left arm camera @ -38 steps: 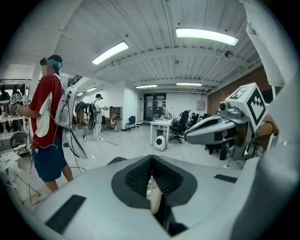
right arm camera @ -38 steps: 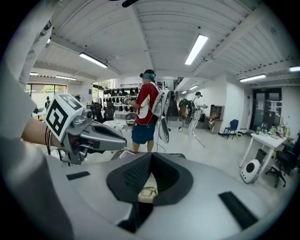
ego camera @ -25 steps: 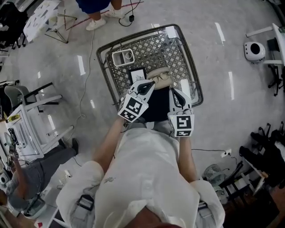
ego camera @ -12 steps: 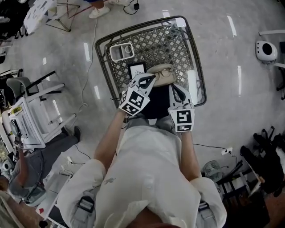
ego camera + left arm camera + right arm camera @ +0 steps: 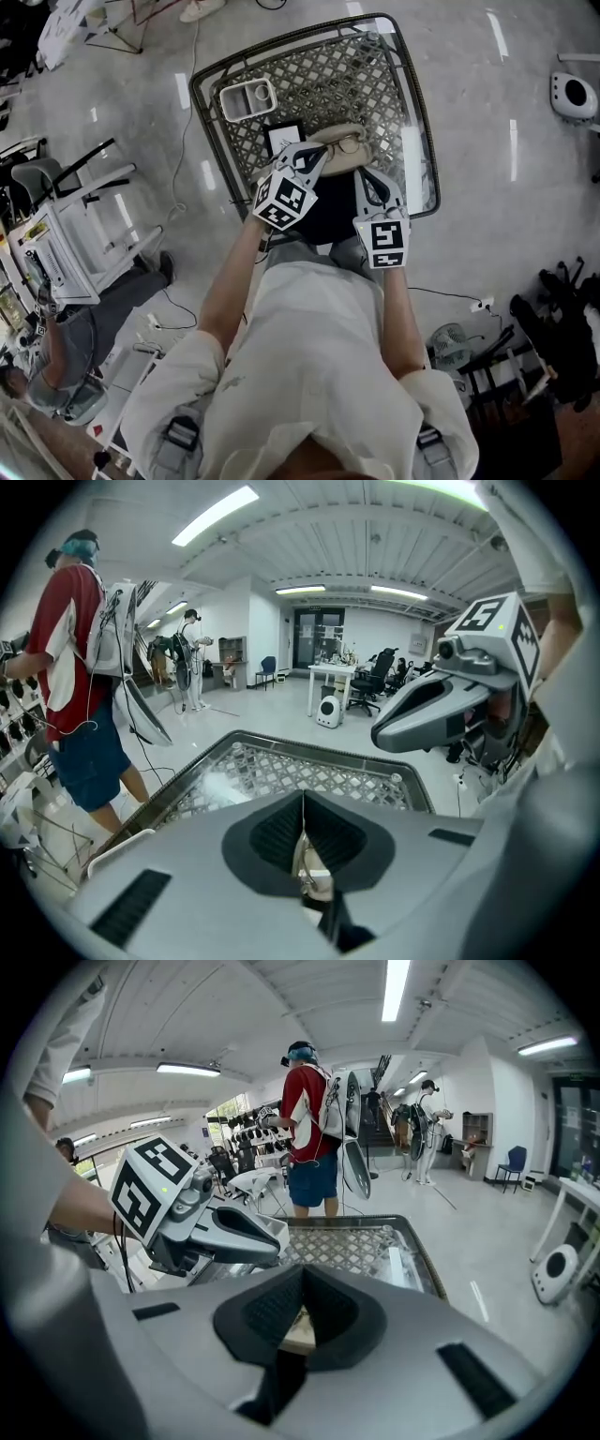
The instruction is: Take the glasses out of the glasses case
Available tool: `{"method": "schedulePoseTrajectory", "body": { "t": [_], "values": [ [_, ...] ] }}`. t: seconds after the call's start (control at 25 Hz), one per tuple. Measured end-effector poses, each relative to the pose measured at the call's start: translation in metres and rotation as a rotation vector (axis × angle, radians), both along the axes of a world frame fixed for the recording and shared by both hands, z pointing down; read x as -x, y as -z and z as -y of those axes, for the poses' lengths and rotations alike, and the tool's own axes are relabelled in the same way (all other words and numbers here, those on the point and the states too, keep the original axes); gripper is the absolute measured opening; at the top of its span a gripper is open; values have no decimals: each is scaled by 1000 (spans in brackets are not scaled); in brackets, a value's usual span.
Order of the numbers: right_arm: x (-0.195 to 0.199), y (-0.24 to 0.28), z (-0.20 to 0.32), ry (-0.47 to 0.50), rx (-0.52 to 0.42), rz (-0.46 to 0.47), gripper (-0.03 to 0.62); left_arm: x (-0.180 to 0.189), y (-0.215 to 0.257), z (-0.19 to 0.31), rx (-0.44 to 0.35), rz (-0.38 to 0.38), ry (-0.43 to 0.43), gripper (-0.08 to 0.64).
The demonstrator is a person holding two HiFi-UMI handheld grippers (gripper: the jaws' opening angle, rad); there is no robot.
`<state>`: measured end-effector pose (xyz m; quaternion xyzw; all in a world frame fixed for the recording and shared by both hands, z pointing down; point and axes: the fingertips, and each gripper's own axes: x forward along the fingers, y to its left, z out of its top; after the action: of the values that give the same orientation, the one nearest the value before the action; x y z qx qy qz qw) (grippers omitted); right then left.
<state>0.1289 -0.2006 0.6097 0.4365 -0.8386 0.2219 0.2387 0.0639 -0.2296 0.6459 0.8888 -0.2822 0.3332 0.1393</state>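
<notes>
A beige glasses case (image 5: 330, 164) lies on the lattice table (image 5: 375, 80), and a pair of glasses (image 5: 348, 144) rests at its far edge. My left gripper (image 5: 310, 153) hovers over the case's left end, jaws shut with nothing held. My right gripper (image 5: 367, 177) hangs just right of the case, also shut and empty. In the left gripper view the left gripper (image 5: 302, 803) shows its pads meeting, with a sliver of the beige case (image 5: 314, 885) below. In the right gripper view the right gripper (image 5: 302, 1274) is shut too, above a piece of the case (image 5: 298, 1333).
A white tray (image 5: 247, 99) sits at the table's far left corner, and a black-framed card (image 5: 279, 139) lies beside the case. A person in a red shirt (image 5: 305, 1110) stands beyond the table. White chairs (image 5: 80, 234) stand to the left.
Both grippers have sunk toward the table and the case, tilting further down. Their jaws stayed shut and nothing was taken hold of.
</notes>
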Motion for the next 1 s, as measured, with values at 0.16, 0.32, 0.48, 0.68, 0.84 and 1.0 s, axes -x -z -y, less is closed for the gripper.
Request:
{"method": "schedulePoseTrajectory", "body": {
  "t": [0.16,0.32,0.48,0.68,0.84,1.0],
  "values": [
    [1,-8,3,3,13,4,8,-5,-16,2,22,18,-13,17],
    [2,-16,3,7,28,8,8,-7,-31,2,40,36,-24,25],
    [0,-23,4,4,41,10,8,-10,-45,2,60,61,-36,32],
    [-2,-29,5,3,53,11,8,-13,-63,2,93,90,-41,45],
    [-6,-33,6,-1,58,13,8,-16,-78,1,112,117,-47,57],
    [-9,-35,4,-4,66,15,8,-18,-89,-1,132,147,-60,86]
  ]
}}
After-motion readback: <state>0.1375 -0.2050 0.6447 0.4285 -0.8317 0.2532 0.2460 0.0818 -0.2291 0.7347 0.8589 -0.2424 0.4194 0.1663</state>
